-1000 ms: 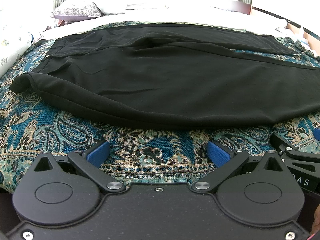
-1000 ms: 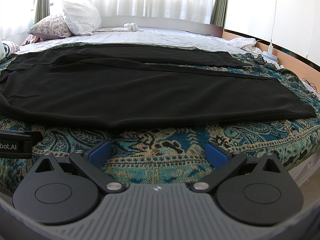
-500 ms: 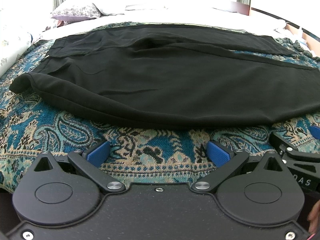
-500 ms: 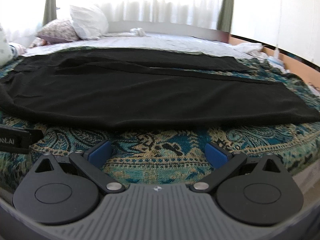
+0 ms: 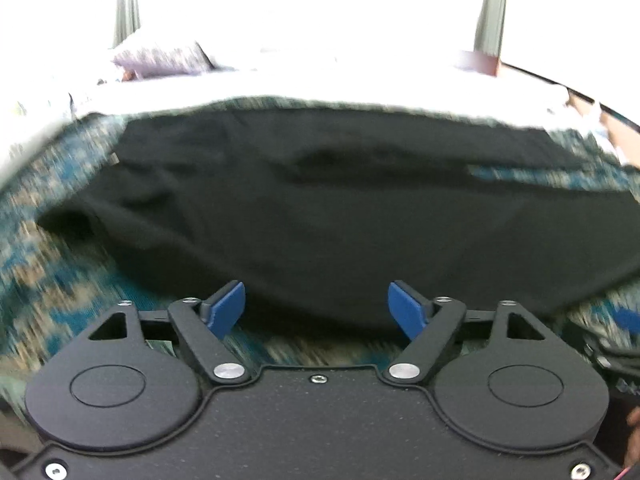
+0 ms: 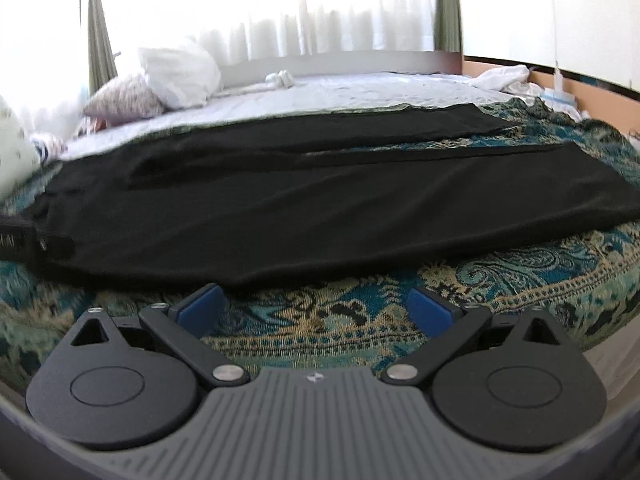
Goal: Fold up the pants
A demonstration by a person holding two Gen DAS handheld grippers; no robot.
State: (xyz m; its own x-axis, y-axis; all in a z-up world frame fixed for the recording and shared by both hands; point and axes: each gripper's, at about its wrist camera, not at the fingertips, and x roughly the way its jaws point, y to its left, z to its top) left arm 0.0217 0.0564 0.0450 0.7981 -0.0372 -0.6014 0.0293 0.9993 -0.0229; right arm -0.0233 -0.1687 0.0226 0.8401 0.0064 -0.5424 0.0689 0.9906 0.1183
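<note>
**Left jaws closing at the pants' near edge**

The left gripper (image 5: pixel 316 308) is narrowing its blue pads (image 5: pixel 226 310) around the near hem of the black pants (image 5: pixel 320 208), not yet pinching. The right gripper (image 6: pixel 316 308) stays spread, empty, above the paisley bedspread (image 6: pixel 500 280) just short of the pants.

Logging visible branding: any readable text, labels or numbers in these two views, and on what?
No text can be read in full.
Faint pale letters on the left gripper body at the right wrist view's left edge: too blurred and cut off to read.
Small emblem on the right gripper housing: no letters.
</note>
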